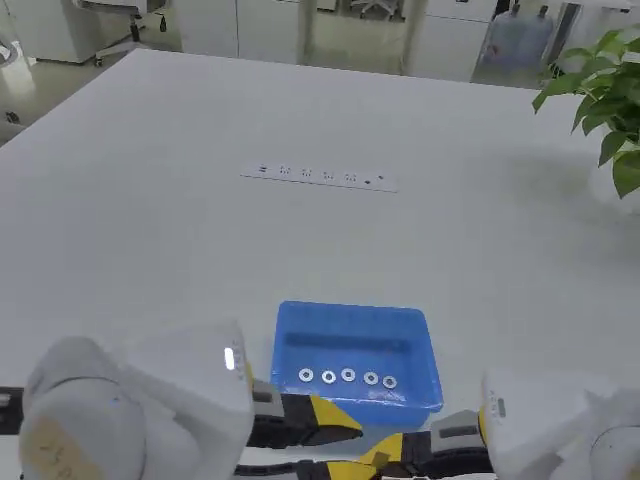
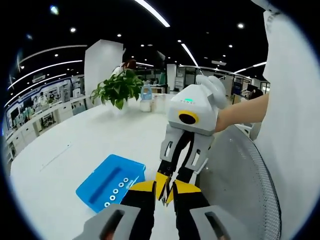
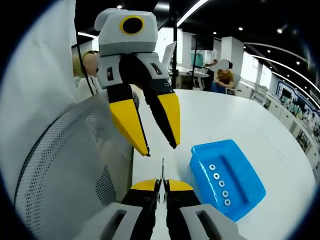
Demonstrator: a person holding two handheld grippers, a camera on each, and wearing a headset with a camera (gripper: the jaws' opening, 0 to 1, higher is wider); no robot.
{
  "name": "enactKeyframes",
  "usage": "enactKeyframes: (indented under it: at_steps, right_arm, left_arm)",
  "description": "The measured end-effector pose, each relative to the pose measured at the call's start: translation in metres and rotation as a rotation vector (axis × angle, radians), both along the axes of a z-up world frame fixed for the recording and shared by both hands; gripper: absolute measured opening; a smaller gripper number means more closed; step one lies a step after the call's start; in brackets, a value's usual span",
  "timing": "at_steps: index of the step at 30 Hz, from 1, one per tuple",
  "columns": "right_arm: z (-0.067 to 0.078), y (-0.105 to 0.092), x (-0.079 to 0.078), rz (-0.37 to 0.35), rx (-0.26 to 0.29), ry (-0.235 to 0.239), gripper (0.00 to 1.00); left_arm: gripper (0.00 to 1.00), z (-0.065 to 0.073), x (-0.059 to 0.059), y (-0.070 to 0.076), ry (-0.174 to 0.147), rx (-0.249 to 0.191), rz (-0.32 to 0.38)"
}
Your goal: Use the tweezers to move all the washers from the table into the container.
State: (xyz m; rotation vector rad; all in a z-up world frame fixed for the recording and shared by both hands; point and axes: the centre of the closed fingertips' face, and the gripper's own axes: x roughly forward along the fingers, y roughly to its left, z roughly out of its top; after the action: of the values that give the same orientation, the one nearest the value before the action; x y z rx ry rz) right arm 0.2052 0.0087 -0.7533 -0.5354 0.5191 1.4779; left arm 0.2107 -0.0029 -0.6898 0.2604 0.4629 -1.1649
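Washers (image 1: 347, 376), five, are seen in the container (image 1: 300, 325) ahead of the jaws; task is judged done. Tweezers (image 3: 162, 175) are pinched in right gripper (image 3: 161, 187); left gripper (image 3: 161, 149) is held spread, empty

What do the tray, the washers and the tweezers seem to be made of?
Tray: likely plastic, bright blue, smooth, slightly glossy, with rounded corners. Washers: probably metal, pale silvery rings. Tweezers: thin grey sliver between the right gripper jaws, perhaps metal; too small to be sure.
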Motion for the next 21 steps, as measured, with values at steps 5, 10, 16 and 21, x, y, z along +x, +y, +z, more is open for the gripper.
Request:
enactKeyframes:
  at_steps: [5, 10, 16, 21]
  right_arm:
    - [-0.002, -0.002, -0.003, 0.012, -0.018, -0.002, 0.02]
    - [-0.003, -0.002, -0.004, 0.033, -0.036, -0.014, 0.02]
    - [-0.01, -0.007, 0.0, 0.039, -0.081, -0.032, 0.02]
    - [-0.019, -0.01, 0.003, 0.028, -0.091, -0.014, 0.02]
  left_arm:
    - [0.09, -0.006, -0.004, -0.008, 0.009, 0.027, -0.049]
    - [0.0, -0.012, -0.005, -0.013, -0.024, 0.09, -0.096]
    - [0.0, -0.025, -0.006, -0.013, -0.039, 0.166, -0.133]
    - [0.0, -0.039, -0.003, -0.007, -0.042, 0.228, -0.129]
